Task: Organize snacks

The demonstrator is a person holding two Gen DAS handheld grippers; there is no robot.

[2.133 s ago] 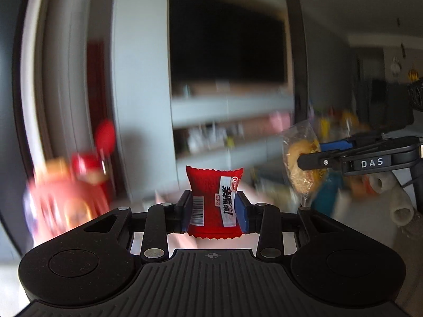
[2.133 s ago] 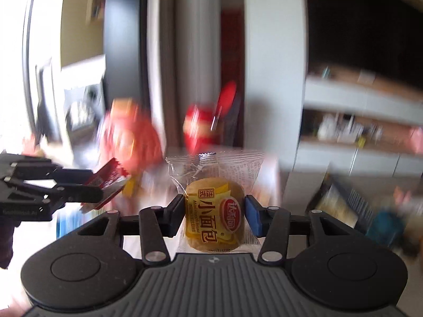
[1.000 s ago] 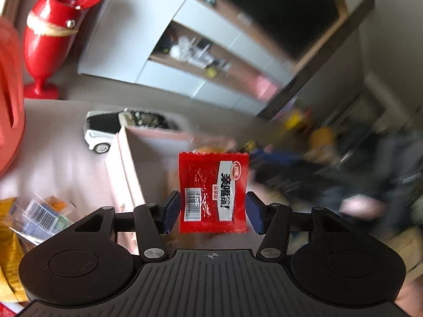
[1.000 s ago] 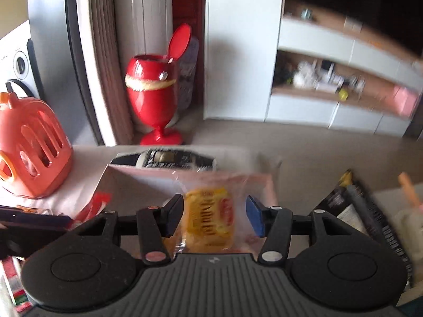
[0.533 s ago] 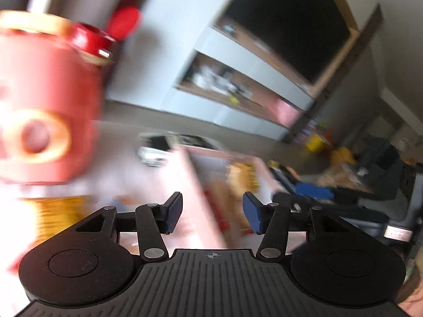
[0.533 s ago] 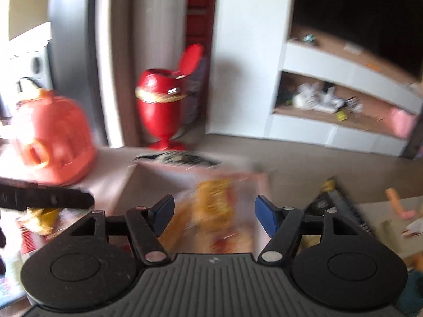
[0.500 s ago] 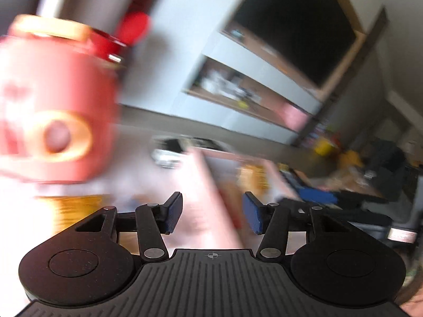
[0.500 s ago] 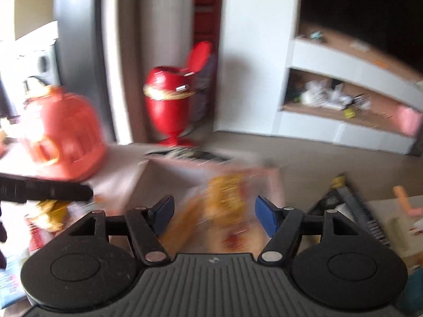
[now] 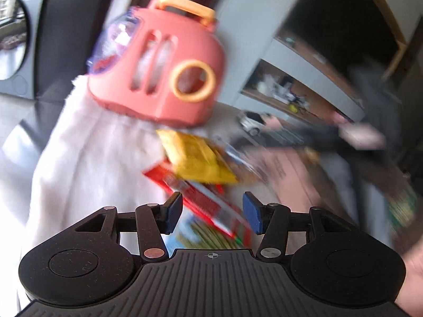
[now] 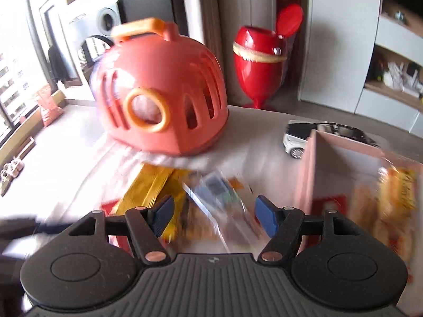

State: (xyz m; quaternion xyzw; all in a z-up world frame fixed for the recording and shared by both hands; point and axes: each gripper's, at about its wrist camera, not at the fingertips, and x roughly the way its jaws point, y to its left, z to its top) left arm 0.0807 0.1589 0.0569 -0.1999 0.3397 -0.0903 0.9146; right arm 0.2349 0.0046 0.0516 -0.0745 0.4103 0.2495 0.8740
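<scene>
Over the bench, your left gripper and right gripper hang with fingers spread and empty; both packets now lie dropped in the pink cardboard box at three o'clock, so reach for the loose snack pile.

Left gripper no longer holding the red packet, right gripper emptied of the bun packet, jaws spread, both now over the blurred, seemingly loose snack pile.

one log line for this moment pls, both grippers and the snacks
left gripper: open, empty | right gripper: open, empty | loose snacks: on cloth ahead | pink box: holds packets
</scene>
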